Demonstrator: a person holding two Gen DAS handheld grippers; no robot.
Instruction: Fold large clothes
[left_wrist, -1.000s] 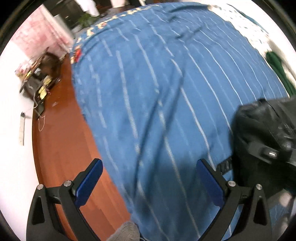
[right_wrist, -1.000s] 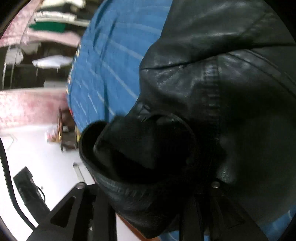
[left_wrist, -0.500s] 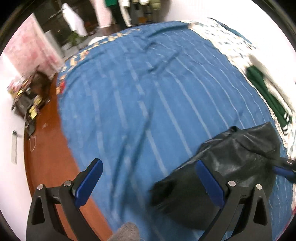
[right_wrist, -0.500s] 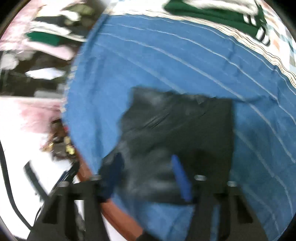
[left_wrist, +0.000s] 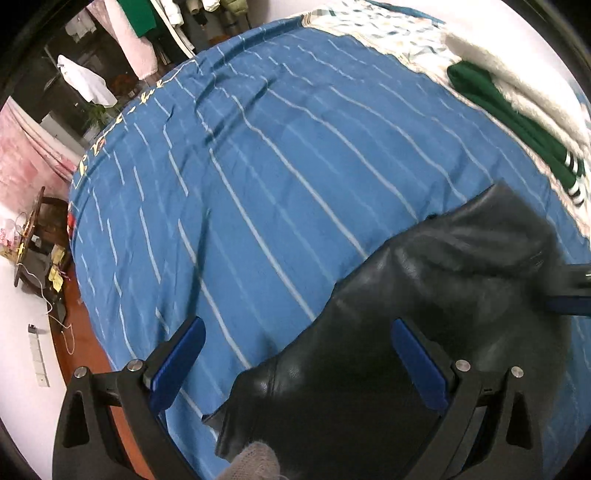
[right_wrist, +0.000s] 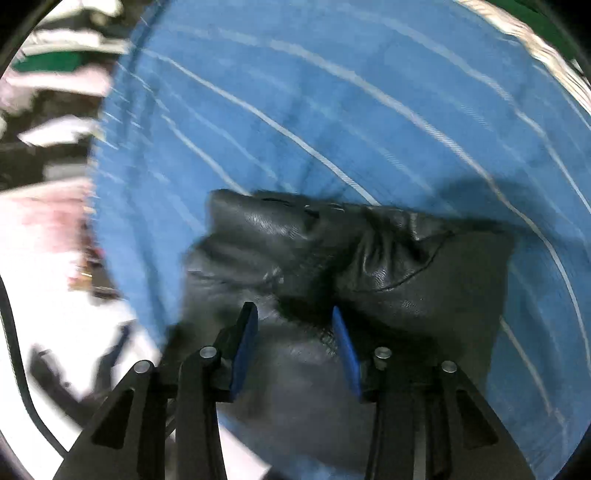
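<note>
A black leather jacket lies crumpled on the blue striped bedspread, close to the near edge of the bed. The left gripper hangs above it with its blue fingers spread wide, gripping nothing. The right gripper hovers over the jacket too, its fingers partly apart and empty. A green garment lies farther up the bed.
</note>
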